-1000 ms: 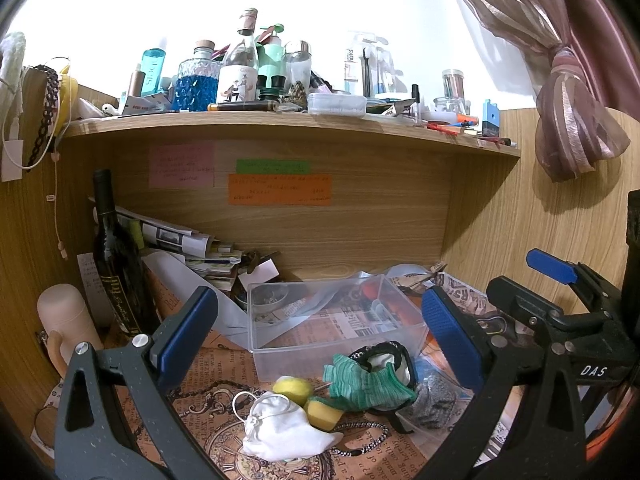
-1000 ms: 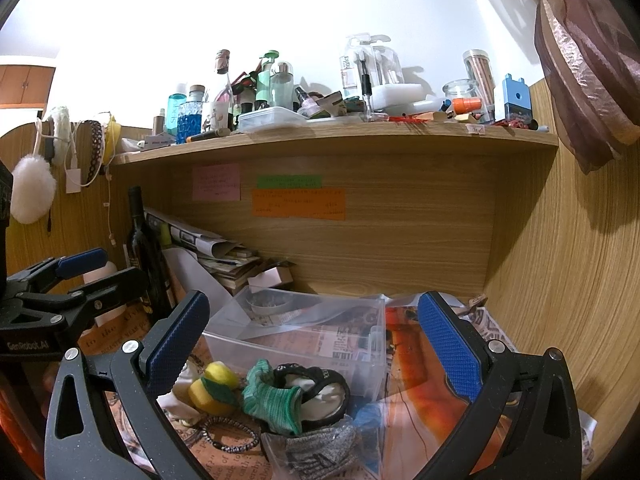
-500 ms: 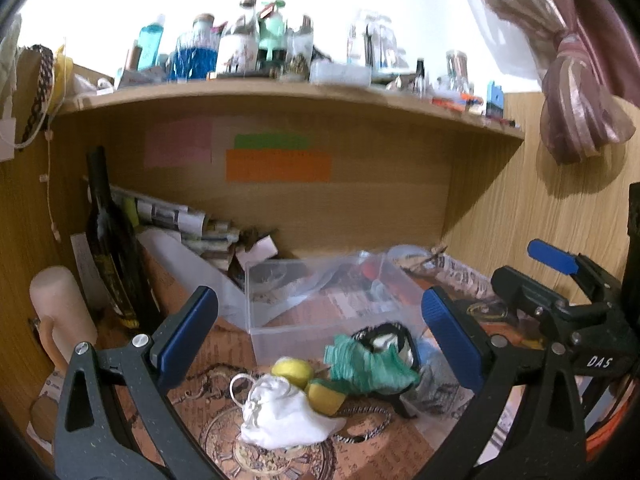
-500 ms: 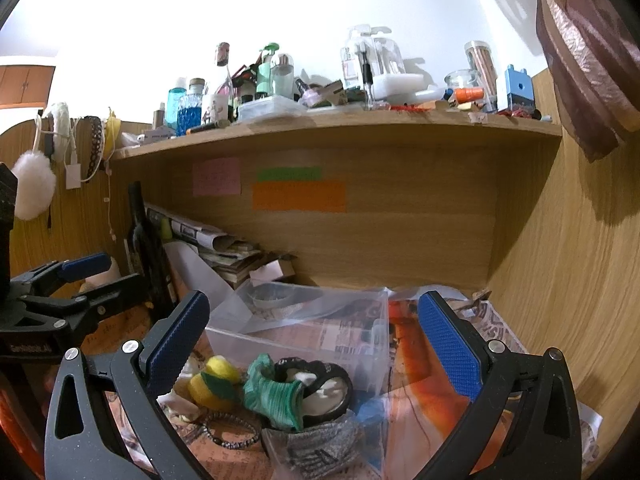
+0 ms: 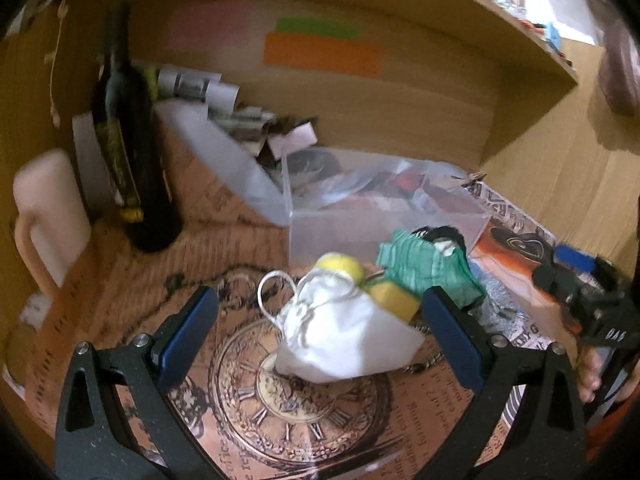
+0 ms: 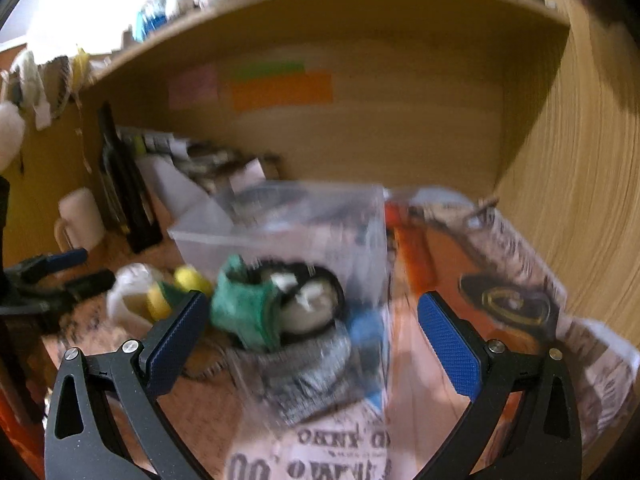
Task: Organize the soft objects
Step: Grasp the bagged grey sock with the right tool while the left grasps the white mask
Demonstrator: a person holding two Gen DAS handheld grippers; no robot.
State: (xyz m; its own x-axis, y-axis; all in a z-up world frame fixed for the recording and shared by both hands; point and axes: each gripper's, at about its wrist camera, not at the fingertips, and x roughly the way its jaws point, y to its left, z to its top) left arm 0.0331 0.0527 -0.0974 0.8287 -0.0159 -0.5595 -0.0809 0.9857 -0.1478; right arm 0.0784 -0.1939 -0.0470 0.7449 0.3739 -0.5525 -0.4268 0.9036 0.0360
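A white face mask (image 5: 340, 332) lies on the printed desk mat between the open fingers of my left gripper (image 5: 320, 336). Behind it sit a yellow sponge (image 5: 388, 300), a green cloth (image 5: 428, 268) and a black-rimmed soft item (image 5: 444, 236). A clear plastic box (image 5: 384, 208) stands behind them. In the blurred right wrist view, my right gripper (image 6: 312, 344) is open over the green cloth (image 6: 240, 312), the black-rimmed item (image 6: 312, 300) and a grey knitted piece (image 6: 316, 368). The mask (image 6: 128, 296) shows at the left there.
A dark wine bottle (image 5: 128, 136) and a cream mug (image 5: 48, 204) stand at the left. Rolled papers (image 5: 200, 88) lean at the back. A wooden shelf (image 5: 360, 0) hangs overhead and a wooden wall (image 6: 580, 160) closes the right side.
Both grippers have dropped down and forward toward the pile. The mask now lies between the left fingers, and the green cloth and grey piece lie between the right fingers.
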